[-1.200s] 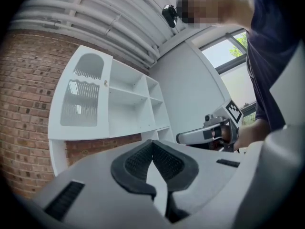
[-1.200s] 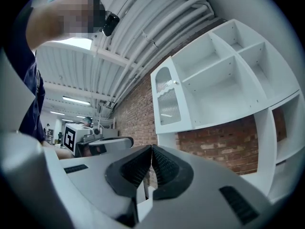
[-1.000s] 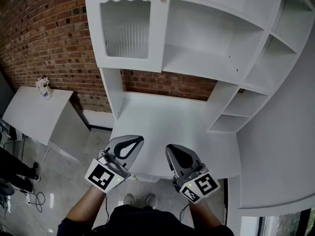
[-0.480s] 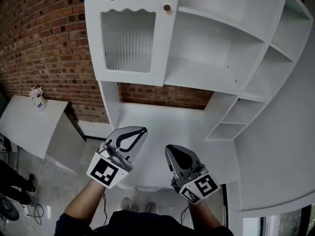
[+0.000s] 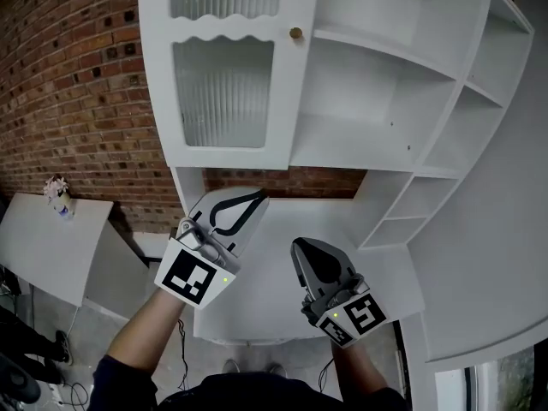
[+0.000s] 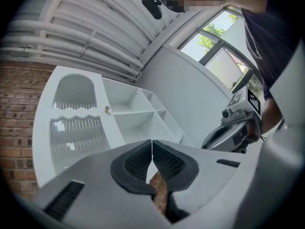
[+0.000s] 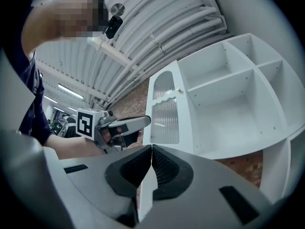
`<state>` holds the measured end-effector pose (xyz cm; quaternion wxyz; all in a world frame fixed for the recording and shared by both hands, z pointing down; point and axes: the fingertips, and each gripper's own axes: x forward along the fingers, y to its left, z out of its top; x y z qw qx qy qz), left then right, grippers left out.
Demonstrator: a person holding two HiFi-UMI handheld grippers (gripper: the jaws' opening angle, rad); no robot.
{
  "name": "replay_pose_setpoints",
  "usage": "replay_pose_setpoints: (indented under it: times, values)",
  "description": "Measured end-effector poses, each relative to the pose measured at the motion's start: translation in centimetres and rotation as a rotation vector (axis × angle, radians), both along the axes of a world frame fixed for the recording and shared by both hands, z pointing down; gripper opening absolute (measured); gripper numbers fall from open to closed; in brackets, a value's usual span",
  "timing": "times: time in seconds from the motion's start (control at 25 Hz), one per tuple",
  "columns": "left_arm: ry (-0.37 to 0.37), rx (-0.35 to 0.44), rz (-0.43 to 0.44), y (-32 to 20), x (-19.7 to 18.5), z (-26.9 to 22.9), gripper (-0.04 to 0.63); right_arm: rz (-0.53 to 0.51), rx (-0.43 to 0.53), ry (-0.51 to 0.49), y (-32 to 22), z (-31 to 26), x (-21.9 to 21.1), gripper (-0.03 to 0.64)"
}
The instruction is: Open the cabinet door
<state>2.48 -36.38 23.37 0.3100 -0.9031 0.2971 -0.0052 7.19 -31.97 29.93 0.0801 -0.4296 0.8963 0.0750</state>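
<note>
A red brick wall (image 5: 77,84) runs behind a tall white shelf unit (image 5: 385,101), which has open compartments on its right side and stands on a white desktop (image 5: 282,217). A low white side table (image 5: 43,238) stands further left against the bricks.

The cabinet door (image 5: 224,92) fills the upper left part of the unit. It is a white frame with a ribbed glass pane and a wavy top edge, and it lies flat and closed against the cabinet. Both grippers hang over the desktop, below the door and well apart from it, touching nothing.

The left gripper (image 5: 257,197) is under the door's lower right corner and points up toward it. Its jaws are pressed together with nothing between them. The right gripper (image 5: 300,247) is lower and further right, beneath the open shelves. Its jaws also meet tip to tip and are empty. In each gripper view the door shows above and beyond the closed jaw tips.

The small brass knob (image 5: 296,33) sits high on the door's right edge, just beside the first open shelf. It is above both grippers and nearer the left one.
</note>
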Motion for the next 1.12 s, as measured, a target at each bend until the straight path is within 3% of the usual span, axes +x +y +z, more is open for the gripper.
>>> replay_pose_setpoints:
  times: [0.48,0.64,1.12]
  values:
    - [-0.031,0.177,-0.008,-5.1,1.7,-7.7,0.024,0.063,0.129,0.032,-4.1,-6.1,1.8,0.023]
    - [-0.048,0.253,-0.051,-6.5,2.3,-10.9,0.079,0.063,0.175,0.043,-4.8,-8.2,2.4,0.023]
    - [-0.182,0.435,-0.234,-11.8,4.1,-17.1,0.146,0.044,0.238,0.048,-6.0,-10.8,2.9,0.023]
